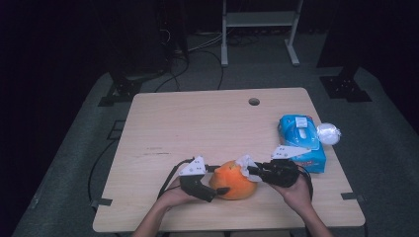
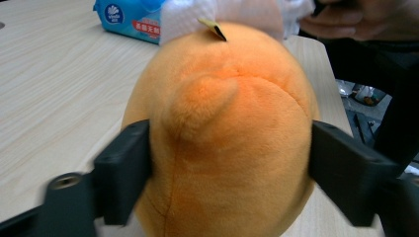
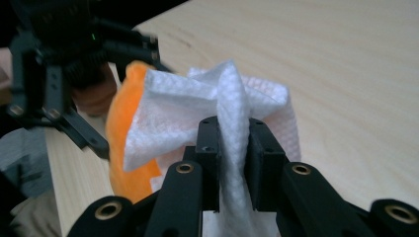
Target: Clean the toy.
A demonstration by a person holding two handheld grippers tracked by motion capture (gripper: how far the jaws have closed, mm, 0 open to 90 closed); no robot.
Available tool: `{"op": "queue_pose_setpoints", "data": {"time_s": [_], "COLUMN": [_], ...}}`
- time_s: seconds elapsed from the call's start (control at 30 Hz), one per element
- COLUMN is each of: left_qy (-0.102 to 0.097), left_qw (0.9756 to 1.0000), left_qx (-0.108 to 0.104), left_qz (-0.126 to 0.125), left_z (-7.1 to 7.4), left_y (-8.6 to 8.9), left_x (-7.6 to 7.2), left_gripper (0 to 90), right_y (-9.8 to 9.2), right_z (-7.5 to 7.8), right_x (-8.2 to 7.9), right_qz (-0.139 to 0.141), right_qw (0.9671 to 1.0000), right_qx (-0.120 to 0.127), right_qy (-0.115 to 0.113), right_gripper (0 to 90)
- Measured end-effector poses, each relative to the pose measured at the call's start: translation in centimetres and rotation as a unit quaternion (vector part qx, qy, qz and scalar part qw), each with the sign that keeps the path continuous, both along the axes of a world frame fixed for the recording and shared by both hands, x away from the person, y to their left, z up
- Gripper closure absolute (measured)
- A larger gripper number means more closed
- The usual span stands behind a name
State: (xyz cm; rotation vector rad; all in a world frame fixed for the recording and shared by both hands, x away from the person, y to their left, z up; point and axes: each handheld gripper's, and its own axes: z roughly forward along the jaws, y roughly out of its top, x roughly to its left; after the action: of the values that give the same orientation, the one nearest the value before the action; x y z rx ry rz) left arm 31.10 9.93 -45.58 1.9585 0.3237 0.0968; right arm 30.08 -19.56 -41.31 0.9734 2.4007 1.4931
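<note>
An orange plush toy [image 1: 236,181] lies on the wooden table [image 1: 197,123] near its front edge. My left gripper [image 1: 225,183] comes in from the left, and its two black jaws press on both sides of the plush [image 2: 222,138]. My right gripper [image 1: 254,171] is shut on a crumpled white wipe [image 1: 245,163] and holds it against the top right of the toy. In the right gripper view the wipe [image 3: 197,108] is pinched between the pads, with the orange plush [image 3: 118,123] just behind it. The wipe [image 2: 197,17] lies over the far end of the toy.
A blue pack of wet wipes [image 1: 301,140] lies to the right of my right hand, with a white wrapped ball [image 1: 328,133] beside it at the table's right edge. A round hole [image 1: 254,101] sits near the far edge. A white rack stands on the floor beyond.
</note>
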Motion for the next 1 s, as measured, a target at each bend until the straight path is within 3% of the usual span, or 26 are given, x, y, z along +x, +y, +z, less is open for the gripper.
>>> {"op": "queue_pose_setpoints", "data": {"time_s": [0.1,0.13,0.17,0.23,0.3,0.37,0.47,0.53,0.6,0.67,0.73,0.77,0.87,0.9,0.97,1.0], "left_qy": [-0.008,-0.01,-0.015,-0.025,-0.026,-0.03,-0.043,-0.051,-0.048,-0.032,-0.037,-0.048,-0.057,-0.057,-0.053,-0.025], "left_qw": [1.0,0.9999,0.9997,0.9993,0.9992,0.9992,0.9988,0.9984,0.9983,0.9985,0.9985,0.9983,0.998,0.998,0.9981,0.9994], "left_qx": [-0.003,-0.003,-0.004,-0.003,-0.009,-0.007,-0.001,0.001,-0.008,-0.022,-0.015,-0.002,0.004,0.011,0.014,0.001], "left_qz": [0.005,0.01,0.018,0.027,0.028,0.025,0.022,0.024,0.032,0.039,0.036,0.031,0.024,0.025,0.026,0.024], "left_z": [0.2,0.4,0.6,1.1,1.4,1.6,2.0,2.5,3.0,3.3,3.4,3.5,3.6,3.6,3.4,2.8], "left_y": [-0.1,-0.2,-0.2,-0.3,-0.5,-0.6,-0.9,-0.8,-0.3,-0.2,-0.4,-1.1,-1.5,-1.4,-1.4,-1.3], "left_x": [-0.1,-0.1,-0.2,-0.2,-0.3,-0.4,-0.7,-0.8,-0.8,-0.9,-1.0,-1.4,-1.6,-1.5,-1.5,-1.2], "left_gripper": [30.4,32.6,35.6,40.2,40.8,41.0,41.2,41.5,41.8,41.8,41.8,41.7,41.3,40.3,32.2,23.8], "right_y": [0.6,0.9,1.0,0.6,-0.2,-0.5,0.5,1.1,1.1,0.5,0.3,0.6,1.8,2.0,1.9,1.8], "right_z": [0.9,1.0,0.8,0.2,0.0,0.4,1.7,1.8,1.2,0.6,0.7,1.9,2.8,2.5,1.3,0.6], "right_x": [-0.7,-0.7,-0.6,0.1,0.6,0.5,-0.4,-0.5,-0.2,0.1,0.1,-0.6,-1.2,-1.1,-0.5,-0.3], "right_qz": [0.004,0.007,0.005,-0.001,-0.02,-0.027,-0.007,0.001,-0.001,-0.014,-0.017,-0.004,0.013,0.013,0.014,0.013], "right_qw": [0.9996,0.9995,0.9994,0.9998,0.9998,0.9995,0.999,0.9989,0.9992,0.9996,0.9995,0.9984,0.9979,0.9982,0.9992,0.9995], "right_qx": [0.01,0.001,-0.008,-0.002,0.0,0.008,0.026,0.01,0.004,0.005,0.019,0.045,0.024,0.009,0.009,0.006], "right_qy": [-0.025,-0.031,-0.033,-0.02,-0.009,-0.014,-0.036,-0.046,-0.039,-0.025,-0.02,-0.035,-0.058,-0.058,-0.038,-0.029], "right_gripper": [76.9,76.9,76.9,77.0,77.2,77.4,77.4,77.4,77.4,77.7,78.0,78.0,77.9,77.9,77.8,77.8]}}
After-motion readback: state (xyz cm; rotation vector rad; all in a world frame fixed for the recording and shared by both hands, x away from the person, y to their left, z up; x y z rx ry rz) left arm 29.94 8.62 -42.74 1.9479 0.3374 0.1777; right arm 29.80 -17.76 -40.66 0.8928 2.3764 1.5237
